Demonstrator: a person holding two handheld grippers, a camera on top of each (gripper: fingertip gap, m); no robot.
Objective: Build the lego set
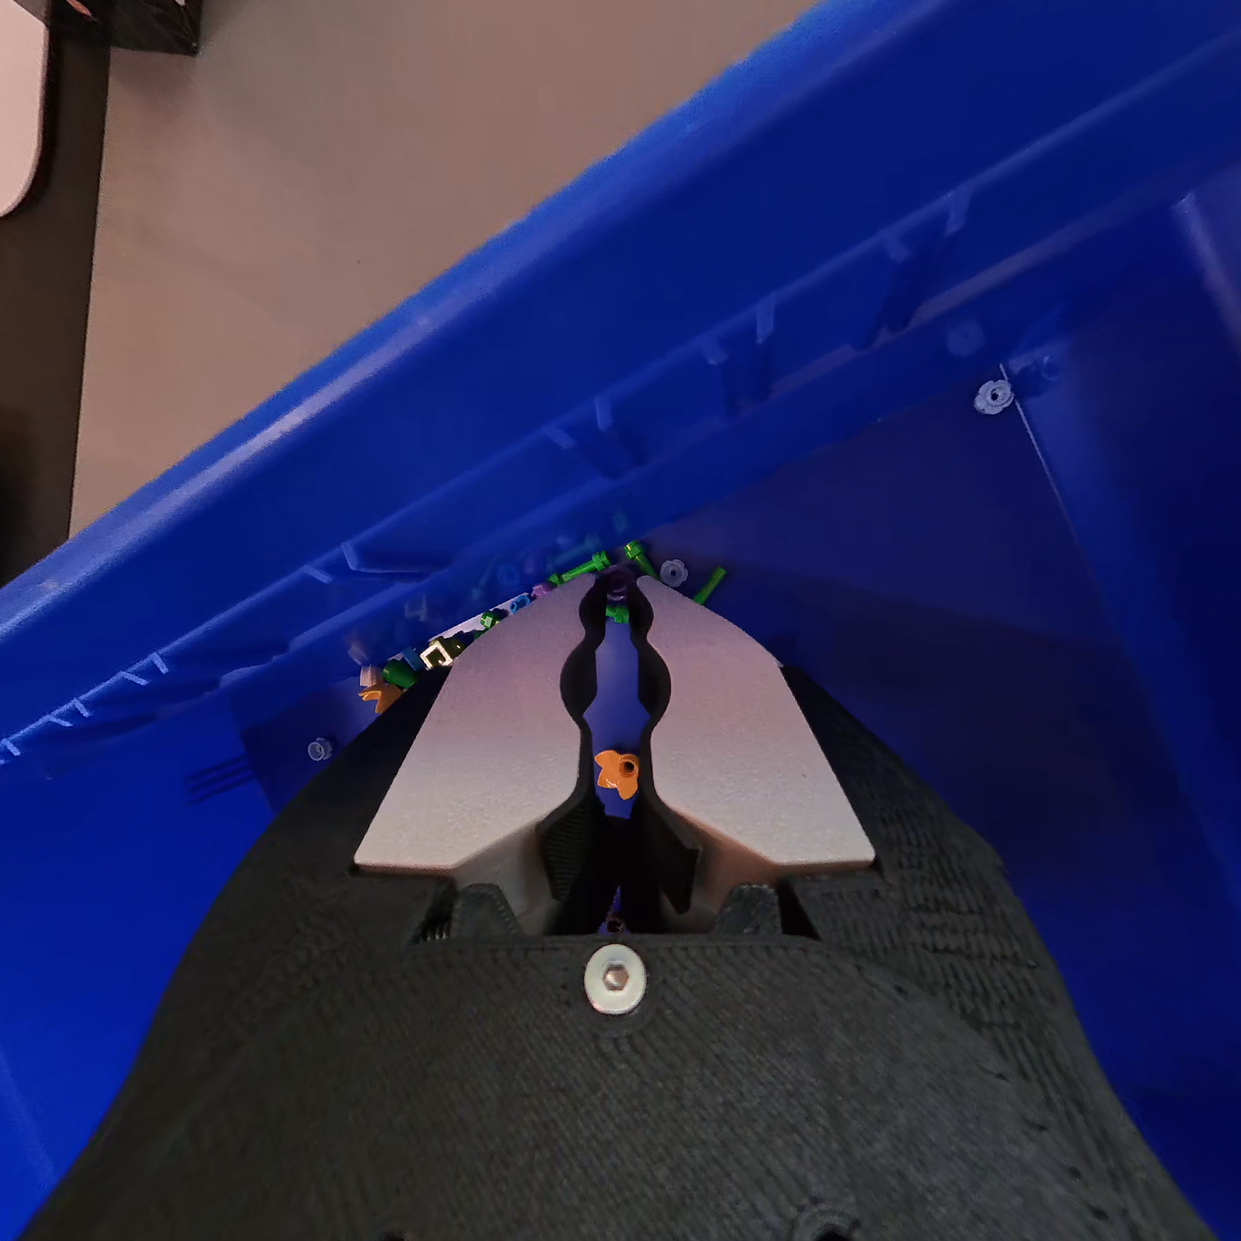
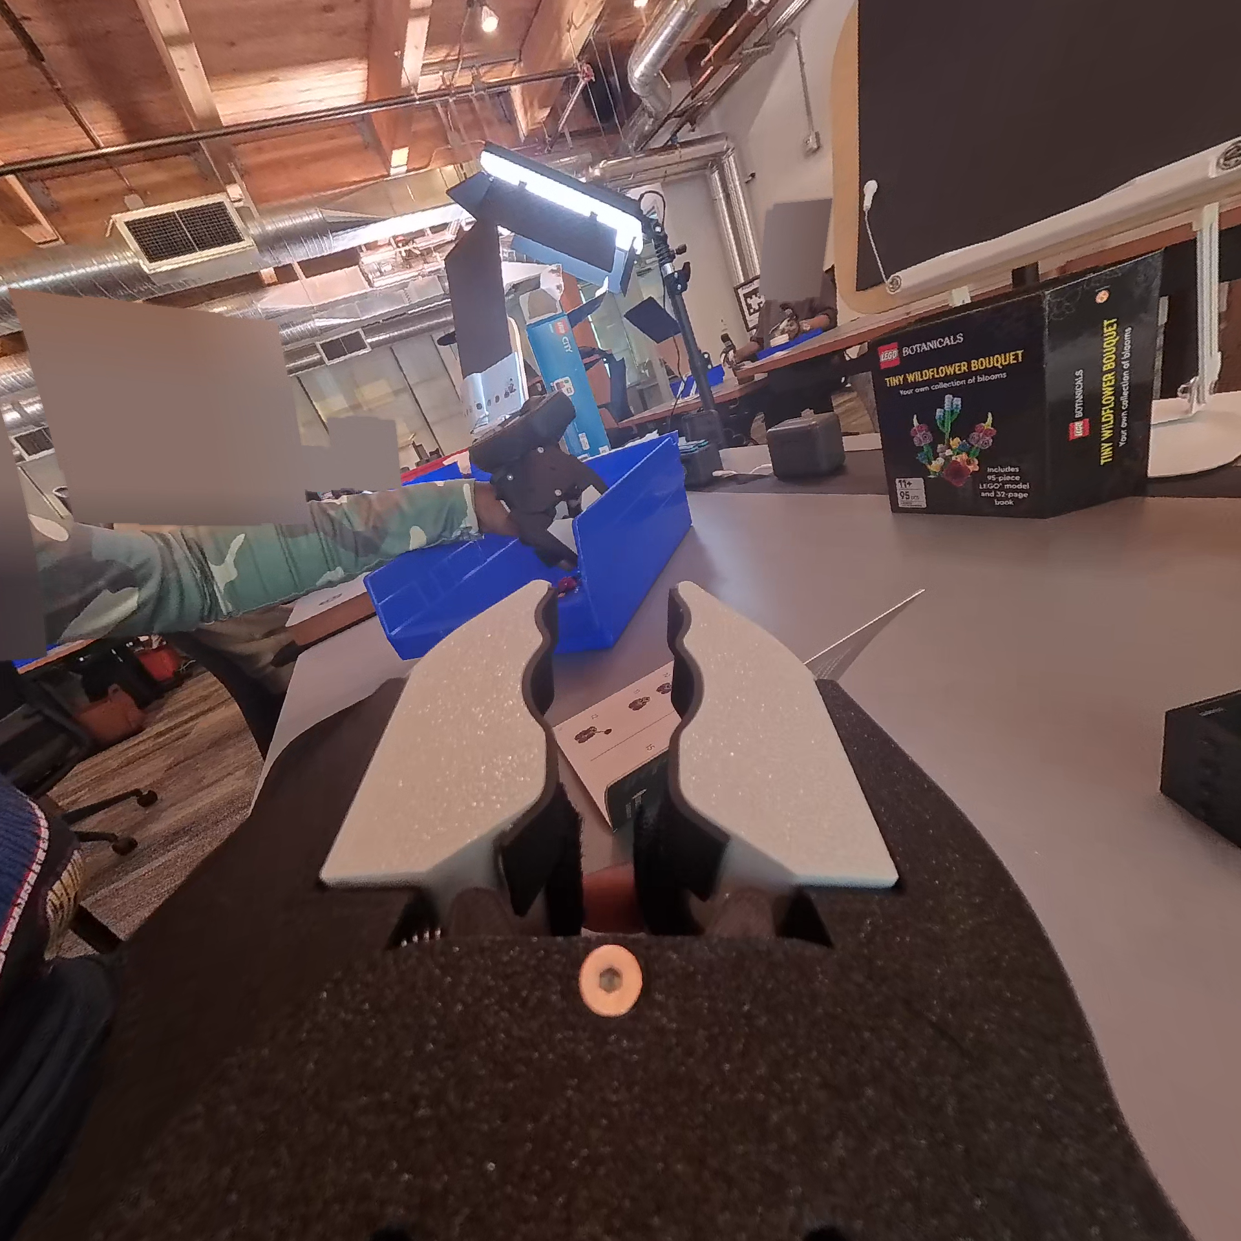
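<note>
My left gripper is down inside the blue bin, its tips closed on a small dark purple piece at the edge of a pile of small green, blue and orange pieces along the bin wall. An orange flower piece lies on the bin floor, seen between the fingers farther back. My right gripper is open and empty, low over the instruction booklet on the grey table. The right wrist view also shows the blue bin with the left gripper reaching into it.
Clear round pieces lie scattered on the bin floor. The black set box stands at the back right of the table, a small black box at the right edge. A person's camouflage sleeve reaches in from the left.
</note>
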